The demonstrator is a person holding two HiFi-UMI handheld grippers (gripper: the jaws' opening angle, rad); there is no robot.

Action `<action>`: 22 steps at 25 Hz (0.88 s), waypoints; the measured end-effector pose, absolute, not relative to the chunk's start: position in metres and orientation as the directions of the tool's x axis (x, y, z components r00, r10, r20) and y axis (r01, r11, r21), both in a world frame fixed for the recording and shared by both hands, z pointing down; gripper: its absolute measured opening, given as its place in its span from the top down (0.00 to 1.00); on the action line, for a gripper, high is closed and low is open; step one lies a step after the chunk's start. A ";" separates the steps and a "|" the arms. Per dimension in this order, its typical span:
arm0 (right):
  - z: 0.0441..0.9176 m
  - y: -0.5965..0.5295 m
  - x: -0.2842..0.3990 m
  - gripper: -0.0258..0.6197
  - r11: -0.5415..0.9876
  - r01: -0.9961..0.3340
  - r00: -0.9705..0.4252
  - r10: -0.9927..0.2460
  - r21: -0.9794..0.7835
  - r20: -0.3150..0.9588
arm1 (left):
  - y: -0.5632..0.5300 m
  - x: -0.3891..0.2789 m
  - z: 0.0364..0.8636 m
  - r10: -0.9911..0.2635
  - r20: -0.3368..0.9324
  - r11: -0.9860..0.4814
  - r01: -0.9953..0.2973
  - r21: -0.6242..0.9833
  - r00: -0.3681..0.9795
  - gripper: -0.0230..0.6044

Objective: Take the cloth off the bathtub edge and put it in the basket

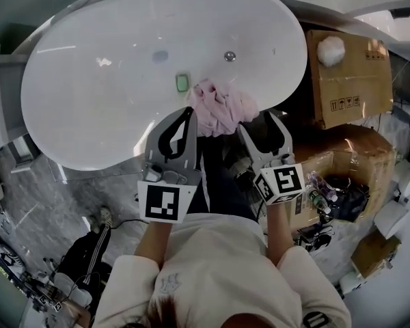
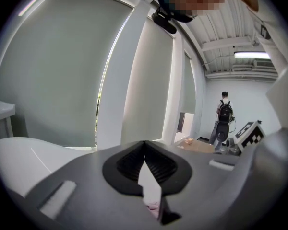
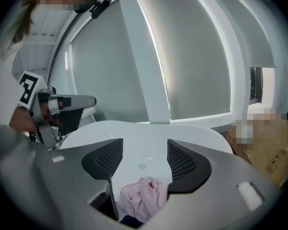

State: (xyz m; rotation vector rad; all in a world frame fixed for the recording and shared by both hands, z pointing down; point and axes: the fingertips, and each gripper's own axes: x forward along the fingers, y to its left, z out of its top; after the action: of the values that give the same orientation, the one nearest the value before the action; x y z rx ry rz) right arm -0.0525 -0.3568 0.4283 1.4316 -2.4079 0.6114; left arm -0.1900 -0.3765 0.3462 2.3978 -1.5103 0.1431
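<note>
Nearest me, my left claw point(image 1: 184, 118) has its jaws together at the tips with nothing between them; it hangs just left of the cloth. My right claw point(image 3: 144, 159) has its jaws apart, and its own view shows the pink cloth point(image 3: 141, 198) low in the gap between them, the pads not pressing on it. From the head view the cloth point(image 1: 222, 108) lies bunched on the near edge of the white bathtub point(image 1: 109, 115), between my two claws and just beyond their tips.

I judge this to be the reach for the cloth: nothing is gripped yet. Next I need to bring the right claw down and forward until the bunch sits well between the pads, then close firmly on a thick fold so it does not slip out when lifted.

Farther right stand cardboard boxes point(image 1: 345, 77). I cannot pick out the basket for certain, so I must find it before carrying.
</note>
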 end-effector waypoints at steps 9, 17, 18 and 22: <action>0.551 -0.367 -0.069 0.56 0.410 -0.884 -0.459 -0.665 -0.226 0.589 | -0.389 -0.192 0.429 -0.855 0.303 -0.375 -0.906 0.198 0.421 0.95; 0.636 -0.377 -0.078 0.28 0.351 -0.908 -0.410 -0.623 -0.229 0.667 | -0.385 -0.191 0.481 -0.841 0.346 -0.338 -0.904 0.262 0.415 0.95; 0.647 -0.377 -0.079 0.28 0.341 -0.911 -0.403 -0.612 -0.233 0.680 | -0.384 -0.192 0.485 -0.839 0.349 -0.337 -0.903 0.266 0.416 0.95; 0.697 -0.370 -0.077 0.27 0.301 -0.929 -0.353 -0.543 -0.216 0.762 | -0.386 -0.200 0.495 -0.843 0.356 -0.319 -0.908 0.272 0.403 0.95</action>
State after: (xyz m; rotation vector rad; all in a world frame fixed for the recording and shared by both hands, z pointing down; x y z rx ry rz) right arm -0.0774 -0.3704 0.6974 1.3039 -2.0072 0.8857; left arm -0.2003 -0.3860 0.4947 2.2391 -1.4978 0.2059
